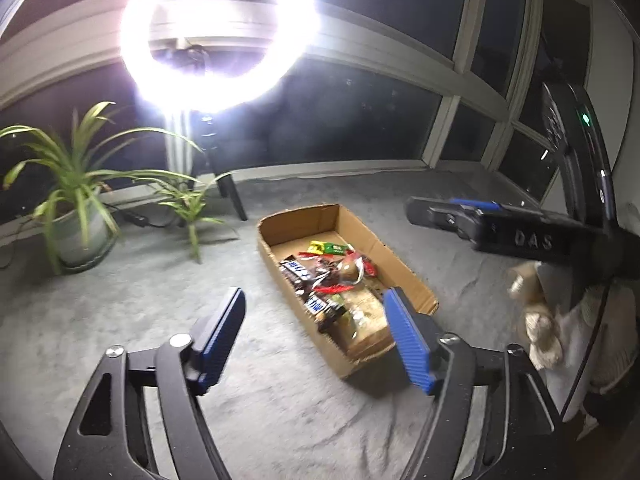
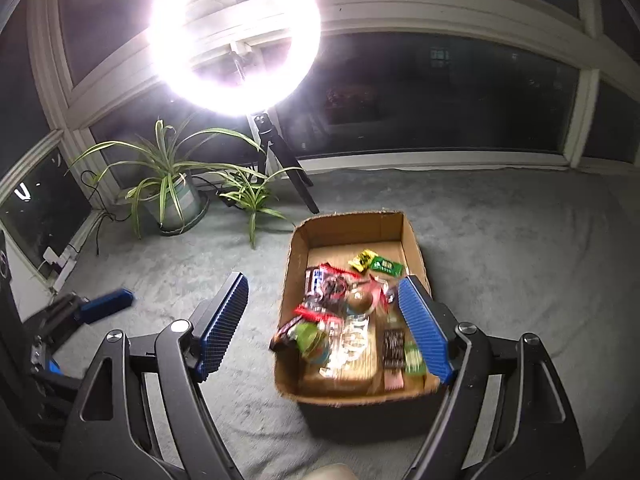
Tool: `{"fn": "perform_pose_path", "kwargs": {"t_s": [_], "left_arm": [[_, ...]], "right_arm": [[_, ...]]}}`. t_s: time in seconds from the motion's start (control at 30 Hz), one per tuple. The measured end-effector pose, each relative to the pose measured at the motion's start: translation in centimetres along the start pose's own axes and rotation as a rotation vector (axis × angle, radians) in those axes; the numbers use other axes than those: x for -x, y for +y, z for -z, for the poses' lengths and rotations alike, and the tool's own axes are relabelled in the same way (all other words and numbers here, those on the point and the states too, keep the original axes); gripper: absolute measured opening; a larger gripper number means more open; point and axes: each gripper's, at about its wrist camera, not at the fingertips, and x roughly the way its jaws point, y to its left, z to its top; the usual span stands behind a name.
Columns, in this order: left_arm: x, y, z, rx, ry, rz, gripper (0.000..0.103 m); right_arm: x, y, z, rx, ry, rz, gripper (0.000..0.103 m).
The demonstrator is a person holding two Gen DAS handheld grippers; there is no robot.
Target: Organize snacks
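Note:
A shallow cardboard box (image 1: 404,268) lies on the grey carpet and shows in both views (image 2: 416,248). It holds a loose pile of wrapped snacks (image 1: 332,284): dark candy bars, red wrappers, a yellow and a green packet (image 2: 376,262) at the far end. My left gripper (image 1: 314,330) is open and empty, above the carpet at the box's near left. My right gripper (image 2: 324,320) is open and empty, above the box's near end. The right gripper also shows in the left wrist view (image 1: 472,216), and the left gripper shows in the right wrist view (image 2: 106,304).
A bright ring light (image 2: 234,36) on a tripod stands at the back by dark windows. A potted plant (image 2: 172,196) and a smaller plant (image 2: 252,200) stand to the left. A power strip with cables (image 2: 60,258) lies at the far left wall. A beige soft heap (image 1: 540,320) lies at the right.

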Motion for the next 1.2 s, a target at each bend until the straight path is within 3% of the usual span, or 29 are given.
{"fn": "perform_pose_path", "kwargs": {"t_s": [0.07, 0.37, 0.73, 1.2], "left_arm": [[1.4, 0.4, 0.4, 0.018, -0.018, -0.019, 0.075], [4.6, 0.7, 3.1, -0.011, -0.02, -0.091, 0.079], [6.7, 1.9, 3.9, 0.035, -0.035, -0.116, 0.08], [7.1, 2.2, 3.9, 0.028, -0.033, -0.132, 0.08]], "right_arm": [[1.0, 0.7, 1.1, -0.013, -0.013, 0.033, 0.097], [4.1, 4.5, 4.9, 0.045, -0.031, 0.195, 0.098], [6.1, 6.9, 5.7, 0.067, -0.064, 0.17, 0.098], [5.2, 7.6, 5.8, 0.067, -0.059, 0.138, 0.098]]}}
